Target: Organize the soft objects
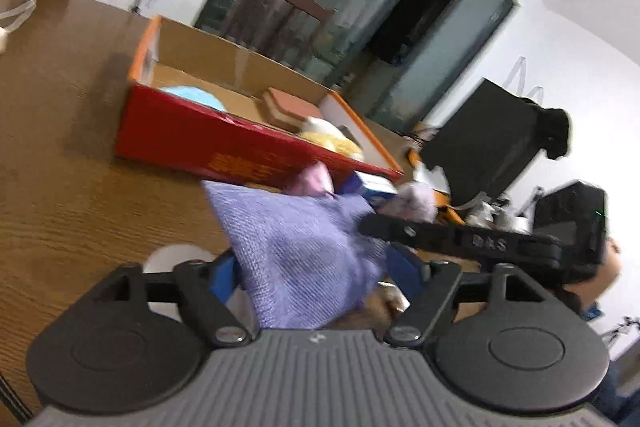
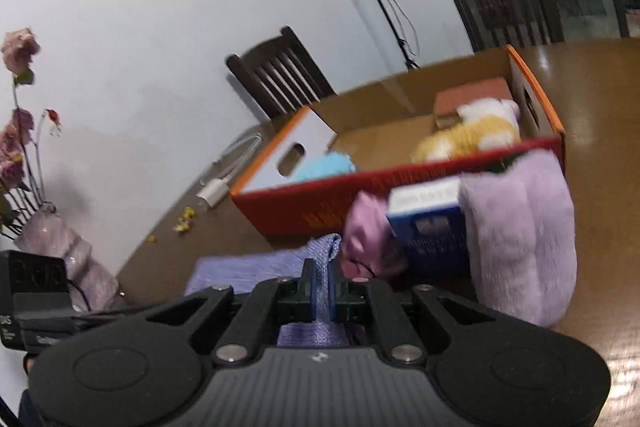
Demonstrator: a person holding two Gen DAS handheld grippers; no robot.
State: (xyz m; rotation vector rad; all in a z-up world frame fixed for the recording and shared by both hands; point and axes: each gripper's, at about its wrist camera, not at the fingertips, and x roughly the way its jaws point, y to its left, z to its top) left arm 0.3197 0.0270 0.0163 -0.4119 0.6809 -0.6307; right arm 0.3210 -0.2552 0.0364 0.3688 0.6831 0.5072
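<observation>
Before the box (image 2: 400, 183), the right gripper (image 2: 320, 291) pinches the cloth (image 2: 236, 267); the left gripper (image 1: 320, 279) stands spread around it. Held by one corner only, the cloth could drag on the table (image 1: 80, 187) or catch the box wall and slip out.

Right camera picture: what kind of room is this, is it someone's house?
Probably a home dining room: a big wooden table, a dark wooden chair by the wall, and a vase of flowers on the table.
</observation>
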